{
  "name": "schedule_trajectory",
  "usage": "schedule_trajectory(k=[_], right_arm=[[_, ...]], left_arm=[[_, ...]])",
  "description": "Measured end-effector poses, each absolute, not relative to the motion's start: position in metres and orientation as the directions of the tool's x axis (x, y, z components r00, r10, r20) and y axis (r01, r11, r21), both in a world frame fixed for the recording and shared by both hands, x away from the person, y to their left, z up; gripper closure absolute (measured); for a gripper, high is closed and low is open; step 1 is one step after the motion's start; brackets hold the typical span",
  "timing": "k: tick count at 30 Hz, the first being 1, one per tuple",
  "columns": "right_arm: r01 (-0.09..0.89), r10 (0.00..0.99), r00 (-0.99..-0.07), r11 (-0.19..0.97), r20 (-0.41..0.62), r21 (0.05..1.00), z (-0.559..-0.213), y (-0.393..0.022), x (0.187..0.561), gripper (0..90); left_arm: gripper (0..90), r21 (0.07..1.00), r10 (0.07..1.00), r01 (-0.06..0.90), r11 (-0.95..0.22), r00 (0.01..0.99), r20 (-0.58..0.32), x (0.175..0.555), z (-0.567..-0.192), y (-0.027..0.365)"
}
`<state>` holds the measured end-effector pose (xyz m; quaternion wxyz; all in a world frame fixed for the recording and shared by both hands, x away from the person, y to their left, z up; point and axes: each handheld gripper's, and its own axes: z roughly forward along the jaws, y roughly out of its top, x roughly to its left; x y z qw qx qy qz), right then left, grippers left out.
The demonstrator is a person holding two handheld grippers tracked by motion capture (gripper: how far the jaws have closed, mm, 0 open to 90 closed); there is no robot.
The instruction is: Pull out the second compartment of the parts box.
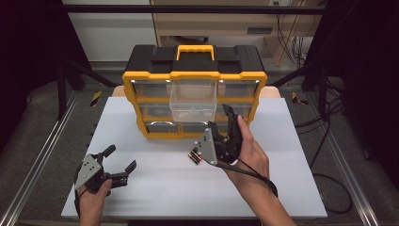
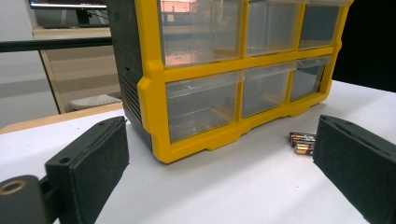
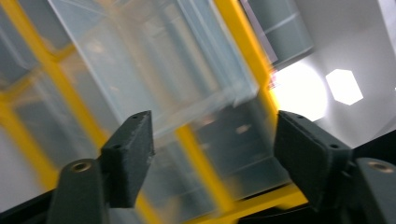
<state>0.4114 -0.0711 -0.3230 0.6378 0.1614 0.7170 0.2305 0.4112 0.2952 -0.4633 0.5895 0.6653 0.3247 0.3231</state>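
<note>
White foam board point(image 1: 155, 197) over a wooden table, metal rails on both sides, cabinets and cables in the dim background.

Item 1: yellow-and-black organizer point(image 1: 194, 89), upright near the far edge of the board, roughly centred, handle on top. Clear drawers in three rows; in the left gripper view point(image 2: 219, 70) its lower front corner sits on the board just beyond the jaws.

Item 2: clear drawer point(image 1: 193, 100), top row, middle column, pulled well out toward the person and overhanging the rows below. Contents cannot be made out. In the right gripper view point(image 3: 154, 70) it shows blurred, close ahead of the jaws and not between them.

Item 3: batteries point(image 1: 195, 156), two, dark with copper-coloured ends, lying side by side on the board in front of the organizer, just left of the right gripper; also seen in the left gripper view point(image 2: 301, 142) beside the right-hand jaw.

Item 4: right gripper point(image 1: 227, 123), held in a hand point(image 1: 251, 153), raised in front of the organizer's lower right drawers, just right of the pulled-out drawer. Jaws apart, nothing between them.

Item 5: left gripper point(image 1: 120, 162), held in a hand point(image 1: 94, 197) near the board's near left corner, well apart from the organizer. Jaws spread wide, gripping nothing.
</note>
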Motion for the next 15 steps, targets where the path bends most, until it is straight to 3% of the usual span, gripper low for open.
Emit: schedule_trajectory(k=[1,4,15], right_arm=[[-0.063,0.525,-0.134,0.842,-0.840,0.536,-0.323,-0.071,0.411,27.1],[-0.006,0.654,-0.245,0.737,-0.715,0.676,-0.331,-0.088,0.416,23.4],[0.140,0.772,-0.398,0.585,-0.495,0.799,-0.356,-0.110,0.433,20.9]], left_arm=[[3.3,0.994,0.813,0.051,-0.094,0.581,0.047,0.411,-0.463,0.295],[3.3,0.993,0.811,0.053,-0.103,0.582,0.053,0.411,-0.464,0.294],[3.3,0.993,0.809,0.055,-0.109,0.585,0.056,0.412,-0.464,0.292]])
